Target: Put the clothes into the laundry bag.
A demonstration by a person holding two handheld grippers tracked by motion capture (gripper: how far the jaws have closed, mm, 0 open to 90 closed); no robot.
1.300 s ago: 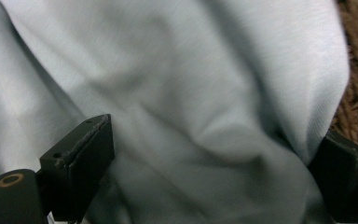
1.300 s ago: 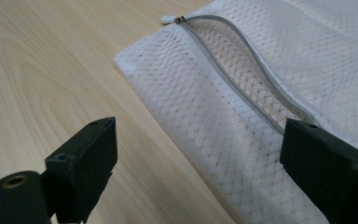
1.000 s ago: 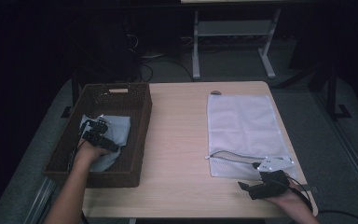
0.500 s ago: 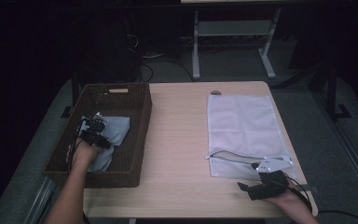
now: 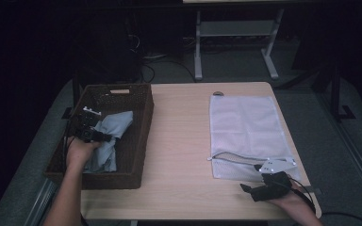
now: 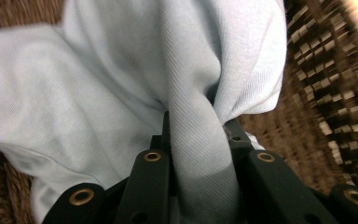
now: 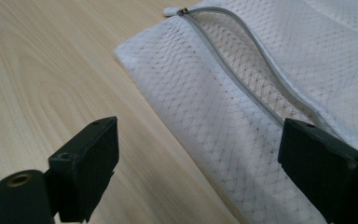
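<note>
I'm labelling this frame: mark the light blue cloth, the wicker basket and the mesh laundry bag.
light blue cloth (image 5: 118, 123), high view, on its upper fold.
wicker basket (image 5: 143, 127), high view, on its right wall.
mesh laundry bag (image 5: 245, 122), high view, on its flat middle.

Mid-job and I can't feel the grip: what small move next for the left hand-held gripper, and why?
Probably lift straight up: the left hand-held gripper has just closed on a fold of the light blue cloth, most of which lies in the wicker basket, while the mesh laundry bag lies unzipped.

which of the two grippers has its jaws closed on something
The left gripper, in the wicker basket: its jaws pinch the light blue cloth. The right gripper is open by the mesh bag.
</note>
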